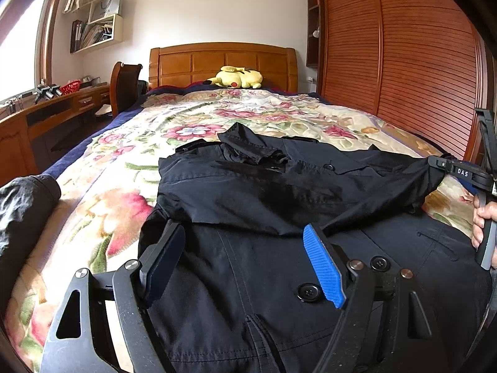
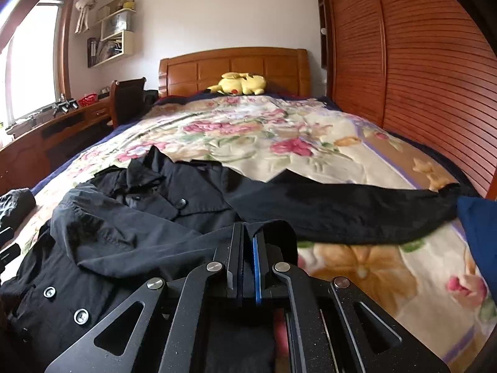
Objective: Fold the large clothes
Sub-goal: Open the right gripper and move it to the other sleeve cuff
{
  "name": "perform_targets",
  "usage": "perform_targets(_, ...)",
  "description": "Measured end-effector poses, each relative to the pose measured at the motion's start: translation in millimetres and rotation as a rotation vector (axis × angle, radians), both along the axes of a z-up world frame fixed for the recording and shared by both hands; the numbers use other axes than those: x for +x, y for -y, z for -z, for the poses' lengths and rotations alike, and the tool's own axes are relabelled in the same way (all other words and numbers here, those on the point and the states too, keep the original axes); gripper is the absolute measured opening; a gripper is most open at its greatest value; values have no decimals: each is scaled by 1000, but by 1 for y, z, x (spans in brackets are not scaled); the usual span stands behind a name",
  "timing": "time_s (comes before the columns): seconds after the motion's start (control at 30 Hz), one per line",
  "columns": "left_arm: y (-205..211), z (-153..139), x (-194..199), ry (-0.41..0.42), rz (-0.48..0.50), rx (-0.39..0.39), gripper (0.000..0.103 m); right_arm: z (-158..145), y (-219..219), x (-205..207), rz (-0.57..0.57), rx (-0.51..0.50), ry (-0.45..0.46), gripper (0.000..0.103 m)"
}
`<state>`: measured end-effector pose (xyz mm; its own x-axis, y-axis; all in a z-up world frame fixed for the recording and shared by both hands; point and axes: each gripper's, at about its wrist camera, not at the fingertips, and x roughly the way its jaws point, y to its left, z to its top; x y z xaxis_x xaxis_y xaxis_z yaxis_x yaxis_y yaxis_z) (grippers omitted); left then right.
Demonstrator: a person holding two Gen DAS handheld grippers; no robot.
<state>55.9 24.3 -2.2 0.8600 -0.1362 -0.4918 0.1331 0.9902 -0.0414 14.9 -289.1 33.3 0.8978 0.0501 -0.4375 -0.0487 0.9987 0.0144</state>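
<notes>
A large black buttoned coat lies spread on the floral bedspread; it also shows in the right wrist view. My left gripper is open just above the coat's front, one black pad and one blue pad wide apart, holding nothing. My right gripper is shut on a fold of the coat's black fabric at its right edge; it also shows in the left wrist view, pulling a sleeve part taut. One sleeve stretches right across the bed.
A yellow plush toy lies by the wooden headboard. A slatted wooden wardrobe stands along the right. A desk and chair stand left. Another dark garment lies at the bed's left edge.
</notes>
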Motion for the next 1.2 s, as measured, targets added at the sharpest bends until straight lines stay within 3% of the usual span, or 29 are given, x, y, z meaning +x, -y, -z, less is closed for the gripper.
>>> perform_targets(0.23, -1, 0, 4, -7, 8, -13, 80, -14, 6, -6, 17, -8, -1, 5)
perform_targets(0.43, 2, -3, 2, -1, 33, -7, 85, -18, 24, -17, -41, 99, -22, 6)
perform_targets(0.6, 14, -10, -5, 19, 68, -3, 89, -25, 28, -33, 27, 13, 14, 20)
perform_targets(0.77, 31, -17, -11, 46, 108, -2, 97, -23, 32, -41, 21, 1, 13, 51)
perform_targets(1.03, 64, -22, -9, 58, 160, -27, 97, -11, 27, -47, -19, -47, -31, 54)
perform_targets(1.2, 82, -22, -10, 59, 199, -31, 97, -4, 35, -37, -78, 2, -68, 54)
